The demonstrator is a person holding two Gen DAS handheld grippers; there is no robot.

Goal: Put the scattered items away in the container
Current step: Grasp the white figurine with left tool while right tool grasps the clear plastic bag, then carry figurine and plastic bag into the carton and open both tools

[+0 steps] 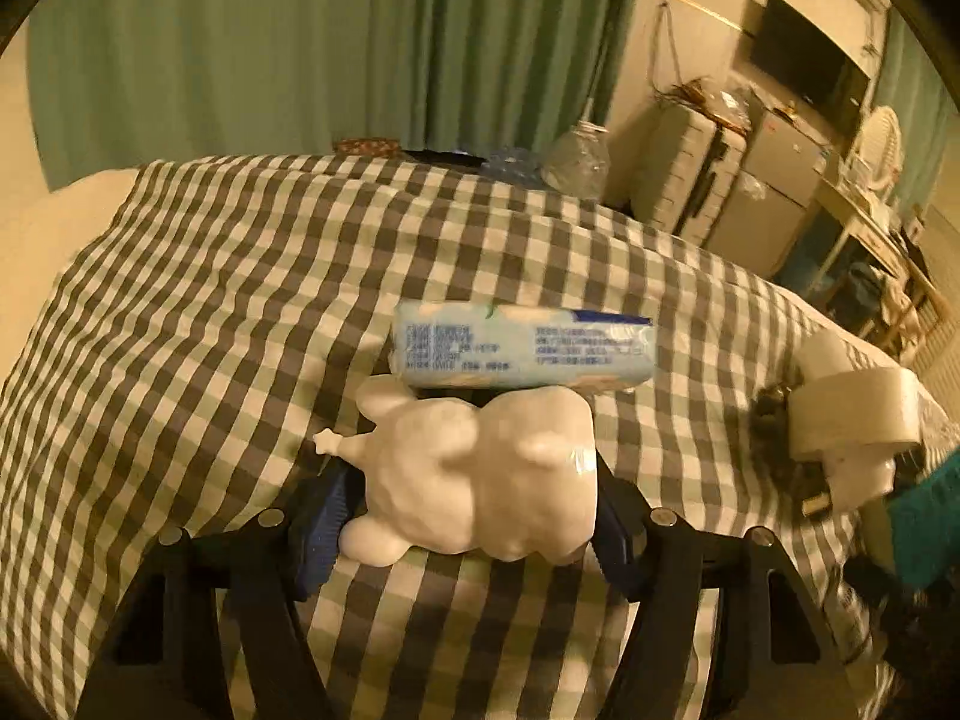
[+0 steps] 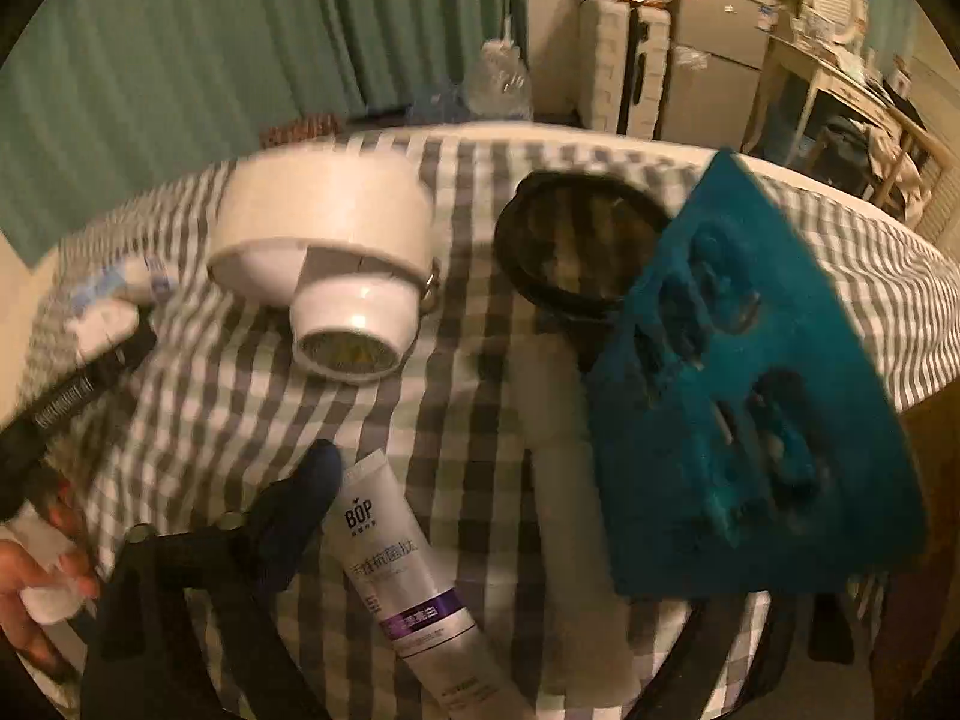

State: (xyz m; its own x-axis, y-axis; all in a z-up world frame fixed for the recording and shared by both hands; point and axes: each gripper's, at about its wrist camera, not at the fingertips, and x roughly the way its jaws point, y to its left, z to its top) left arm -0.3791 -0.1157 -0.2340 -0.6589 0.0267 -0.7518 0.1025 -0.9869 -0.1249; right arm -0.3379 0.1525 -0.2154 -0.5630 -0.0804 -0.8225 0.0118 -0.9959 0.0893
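Note:
My left gripper (image 1: 474, 510) is shut on a white squishy animal-shaped toy (image 1: 480, 474), held just above the checked tablecloth (image 1: 240, 276). A pale blue tissue pack (image 1: 522, 353) lies right beyond the toy. In the right wrist view a teal foam block (image 2: 750, 372) with cut-outs fills the right side and hides my right finger; the left fingertip (image 2: 312, 480) shows. Whether the right gripper (image 2: 456, 498) grips the block I cannot tell. A white toothpaste tube (image 2: 402, 582) lies between the fingers. A white hair dryer (image 2: 324, 252) and a dark round container (image 2: 582, 240) lie beyond.
The hair dryer also shows at the right edge in the left wrist view (image 1: 852, 414). A black pen-like item (image 2: 66, 396) and a person's hand with a small white object (image 2: 42, 588) are at the left. Green curtains, clear plastic bottles (image 1: 576, 162) and drawers stand behind the table.

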